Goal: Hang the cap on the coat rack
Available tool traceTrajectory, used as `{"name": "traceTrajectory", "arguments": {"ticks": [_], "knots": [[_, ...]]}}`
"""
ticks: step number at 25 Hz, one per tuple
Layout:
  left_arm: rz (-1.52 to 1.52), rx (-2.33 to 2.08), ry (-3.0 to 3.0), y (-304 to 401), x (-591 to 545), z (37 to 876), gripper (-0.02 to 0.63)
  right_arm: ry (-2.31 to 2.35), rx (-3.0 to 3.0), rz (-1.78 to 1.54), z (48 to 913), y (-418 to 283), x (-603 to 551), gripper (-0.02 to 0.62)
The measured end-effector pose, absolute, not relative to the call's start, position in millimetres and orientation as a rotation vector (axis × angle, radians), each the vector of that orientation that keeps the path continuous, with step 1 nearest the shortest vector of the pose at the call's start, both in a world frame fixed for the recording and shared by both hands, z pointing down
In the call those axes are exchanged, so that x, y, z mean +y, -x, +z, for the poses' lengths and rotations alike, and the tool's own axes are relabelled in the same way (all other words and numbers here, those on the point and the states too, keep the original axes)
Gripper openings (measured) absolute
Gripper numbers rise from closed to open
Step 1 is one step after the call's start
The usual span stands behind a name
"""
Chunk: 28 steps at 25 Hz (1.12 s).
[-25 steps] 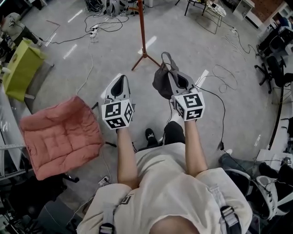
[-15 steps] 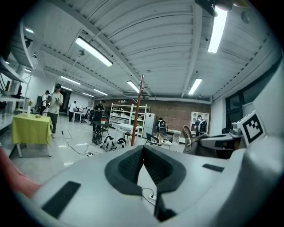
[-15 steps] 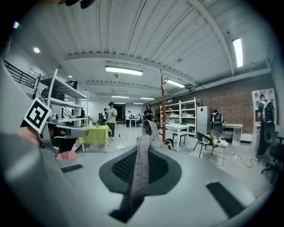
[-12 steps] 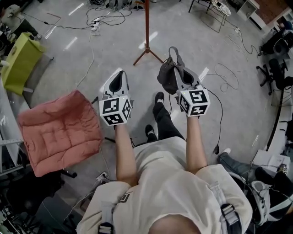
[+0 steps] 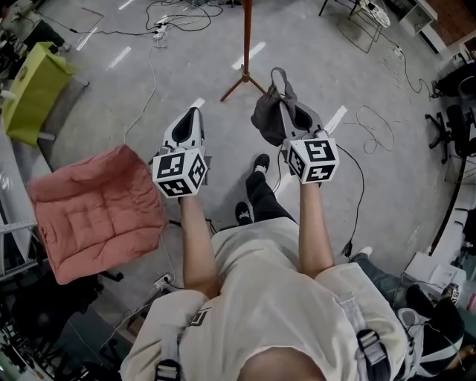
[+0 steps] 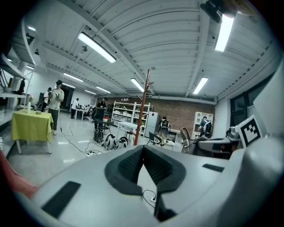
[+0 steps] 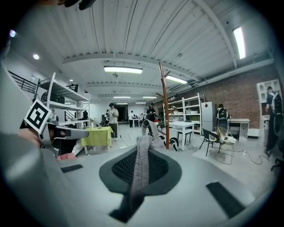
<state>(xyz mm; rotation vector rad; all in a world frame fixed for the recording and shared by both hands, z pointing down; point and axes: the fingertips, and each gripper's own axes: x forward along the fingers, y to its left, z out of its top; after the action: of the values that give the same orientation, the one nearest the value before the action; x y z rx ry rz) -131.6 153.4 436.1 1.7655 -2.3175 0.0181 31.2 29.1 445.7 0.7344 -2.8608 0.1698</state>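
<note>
Dark grey cap is hanging from the right gripper, its jaws pinching the strap. The left gripper is showing jaws pressed together, empty. Ahead the red coat rack is standing on grey floor, cables trailing nearby. A pink cushion is lying well to the left.

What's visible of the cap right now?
The cap is dark grey soft fabric, crumpled and hanging limp from the right gripper, whose jaws are shut on a stitched grey band of it. Its strap loop sticks out beyond the gripper's tip. It is held above the floor, short of the coat rack, touching nothing else.
</note>
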Motion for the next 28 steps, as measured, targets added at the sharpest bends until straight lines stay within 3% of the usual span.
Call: {"name": "traceTrajectory", "arguments": {"ticks": [20, 28], "knots": [[0.095, -2.335, -1.84, 183.1, -34.5, 412.9, 0.008, -0.705, -2.936, 0.188, 427.5, 44.5, -141.0, 0.009], [0.091, -2.395, -1.757, 211.4, -60.8, 415.4, 0.008, -0.648, -2.977, 0.156, 416.4, 69.6, -189.0, 0.009]]}}
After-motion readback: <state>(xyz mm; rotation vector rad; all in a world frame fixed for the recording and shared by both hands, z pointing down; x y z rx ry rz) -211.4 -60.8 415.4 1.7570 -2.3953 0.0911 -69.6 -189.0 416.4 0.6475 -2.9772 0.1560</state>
